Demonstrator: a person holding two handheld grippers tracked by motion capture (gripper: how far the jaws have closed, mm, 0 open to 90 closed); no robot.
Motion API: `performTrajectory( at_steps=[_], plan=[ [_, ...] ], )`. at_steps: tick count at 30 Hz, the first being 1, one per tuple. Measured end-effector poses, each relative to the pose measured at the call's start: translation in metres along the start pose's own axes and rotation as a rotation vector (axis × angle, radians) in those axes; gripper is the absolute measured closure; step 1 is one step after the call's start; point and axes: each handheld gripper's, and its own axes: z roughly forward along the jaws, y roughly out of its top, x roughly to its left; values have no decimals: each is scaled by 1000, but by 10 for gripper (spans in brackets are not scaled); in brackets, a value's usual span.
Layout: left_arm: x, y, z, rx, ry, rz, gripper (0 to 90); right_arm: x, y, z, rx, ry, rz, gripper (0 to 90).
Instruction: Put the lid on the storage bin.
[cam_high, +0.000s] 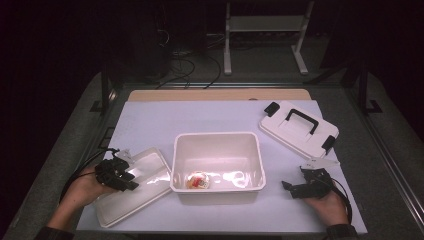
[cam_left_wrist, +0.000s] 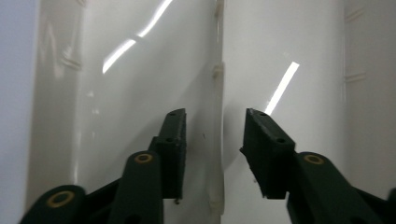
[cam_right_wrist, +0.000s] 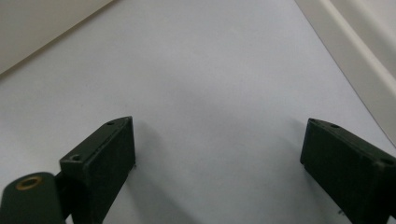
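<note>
The left gripper (cam_high: 116, 175) hovers over the flat white plastic lid (cam_high: 131, 186) lying at the near left of the desk (cam_high: 150, 117), jaws narrowly parted astride the lid's raised rib, so a slanted closing could skid off the glossy plastic or shove the lid, which overhangs the near desk edge. The lid nearly touches the open white plastic tub (cam_high: 218, 159), leaving little room rightward, while the right gripper (cam_high: 300, 187), jaws wide and empty, has bare desk around it.
</note>
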Motion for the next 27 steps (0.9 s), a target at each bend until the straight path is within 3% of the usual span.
performTrajectory(
  at_steps=[6,12,21,27],
  plan=[
    [2,3,3,37,2,-18,746,0,0,0,-1,0,0,93],
    [0,7,5,58,-6,-7,878,0,0,0,-1,0,0,92],
    [1,10,0,82,-20,-5,888,0,0,0,-1,0,0,93],
    [2,12,-15,63,-12,4,887,0,0,0,-2,-1,0,93]
  ],
)
